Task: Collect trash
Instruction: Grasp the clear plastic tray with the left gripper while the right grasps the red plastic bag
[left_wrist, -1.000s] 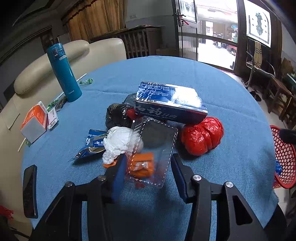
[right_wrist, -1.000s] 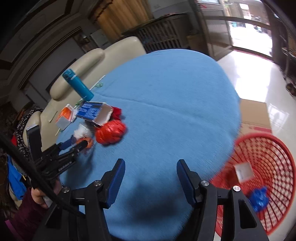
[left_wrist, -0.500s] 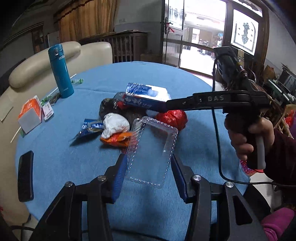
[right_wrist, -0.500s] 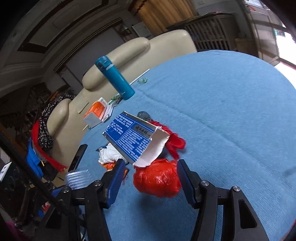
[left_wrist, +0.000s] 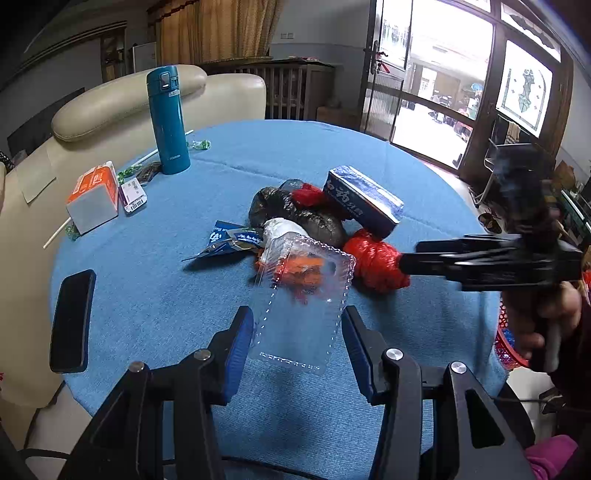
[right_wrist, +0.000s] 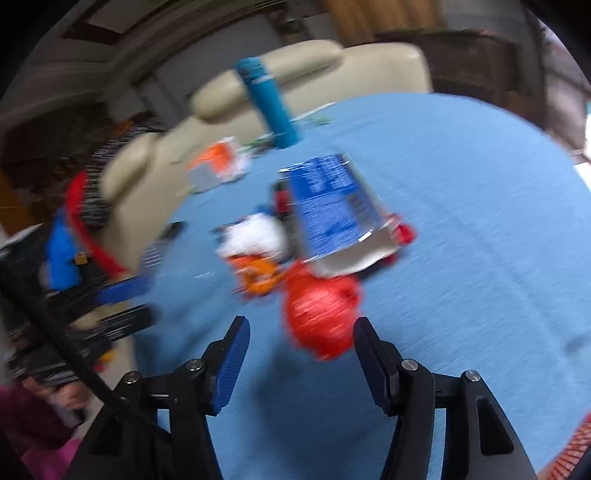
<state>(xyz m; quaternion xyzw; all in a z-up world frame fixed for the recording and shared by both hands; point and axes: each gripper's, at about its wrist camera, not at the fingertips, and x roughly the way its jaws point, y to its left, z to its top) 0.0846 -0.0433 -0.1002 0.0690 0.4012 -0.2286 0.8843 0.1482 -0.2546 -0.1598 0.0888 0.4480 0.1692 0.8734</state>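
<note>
On bench, near red bag (left_wrist: 376, 264): clear tray (left_wrist: 301, 301) sits between my left fingers (left_wrist: 242, 347), spread apart. Right fingers (right_wrist: 231, 360) apart too, pointing at red bag. Next, I think: squeeze tray, lift.

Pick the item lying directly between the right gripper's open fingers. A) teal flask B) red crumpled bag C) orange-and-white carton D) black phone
B: in the right wrist view the red crumpled bag sits on the blue tablecloth between the open fingers of the right gripper, not yet clamped.
</note>
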